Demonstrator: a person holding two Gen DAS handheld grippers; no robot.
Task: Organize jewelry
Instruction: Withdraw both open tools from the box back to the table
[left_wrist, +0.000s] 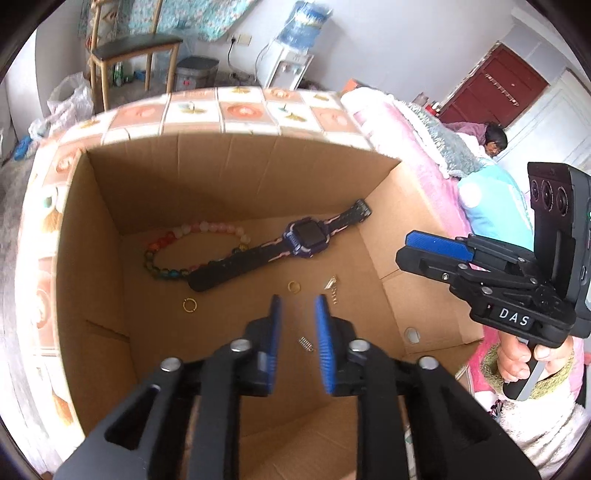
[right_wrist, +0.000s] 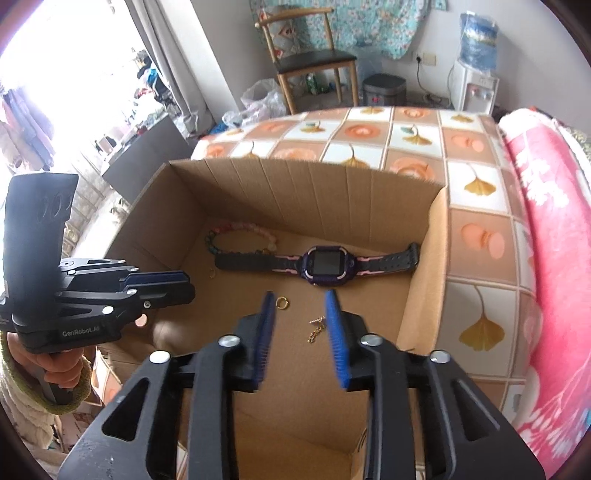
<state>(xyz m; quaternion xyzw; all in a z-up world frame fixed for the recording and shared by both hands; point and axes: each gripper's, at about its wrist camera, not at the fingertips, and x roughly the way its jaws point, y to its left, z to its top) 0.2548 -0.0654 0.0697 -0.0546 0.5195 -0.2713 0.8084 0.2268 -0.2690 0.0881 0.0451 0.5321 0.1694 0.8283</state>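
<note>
Both my grippers hover over the cardboard box (left_wrist: 92, 229), jaws parted and empty

My left gripper (left_wrist: 297, 301) and right gripper (right_wrist: 300, 297) each point down into the box with nothing between their fingers. On its floor lie the watch (right_wrist: 325, 266) (purple case, black strap), the bead bracelet (left_wrist: 195, 245) touching the strap's end, two gold rings (left_wrist: 189, 305) (left_wrist: 293, 286) apart from each other, and a small chain earring (right_wrist: 317, 328) just beside my right gripper's blue pad
</note>
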